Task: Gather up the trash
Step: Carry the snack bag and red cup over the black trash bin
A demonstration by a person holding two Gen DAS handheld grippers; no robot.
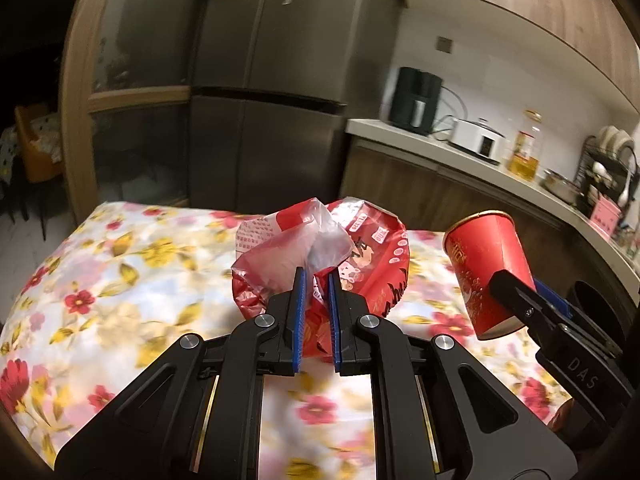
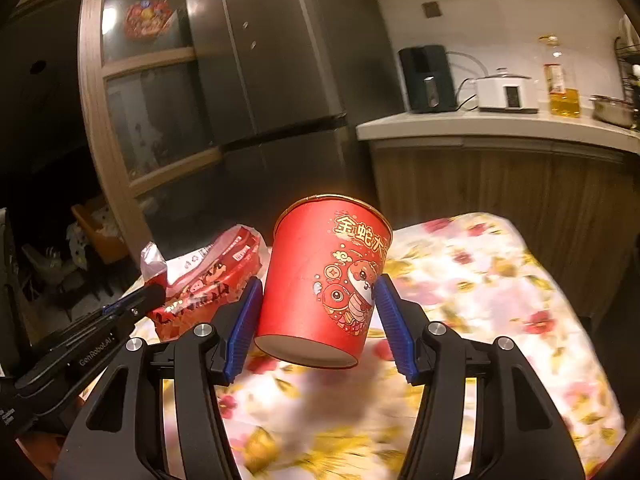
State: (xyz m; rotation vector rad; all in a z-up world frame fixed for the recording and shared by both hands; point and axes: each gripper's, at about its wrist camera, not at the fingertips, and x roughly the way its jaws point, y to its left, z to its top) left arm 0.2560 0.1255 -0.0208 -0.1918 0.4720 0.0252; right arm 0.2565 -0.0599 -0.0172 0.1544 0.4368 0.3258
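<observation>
The left gripper (image 1: 317, 280) has its blue fingers (image 1: 300, 304) clenched on a crumpled red wrapper (image 1: 360, 264), pinching the plastic between the pads. The wrapper is lifted off the flowered desk (image 1: 120, 280) and sits at about 12 o'clock from the fingers, filling the middle of the left wrist view.

The right gripper (image 2: 316, 316) grasps a red paper cup (image 2: 320, 280) by its lower wall, one blue finger (image 2: 244, 320) on each side. The cup is tilted, its rim leaning toward 1 o'clock and its base showing underneath, clear of the desk (image 2: 500, 300).

From the left wrist, the cup (image 1: 484, 268) and the right gripper (image 1: 520, 300) are at 3 o'clock, near the wrapper but apart from it. From the right wrist, the wrapper (image 2: 208, 276) and left gripper (image 2: 152, 292) are at 9 o'clock.

Behind, a fridge (image 1: 280, 100) stands at 12 o'clock, with a kitchen worktop (image 1: 440, 148) at 2 o'clock carrying a dark appliance (image 1: 416, 100), a white cooker (image 1: 476, 138) and an oil bottle (image 1: 524, 148).
</observation>
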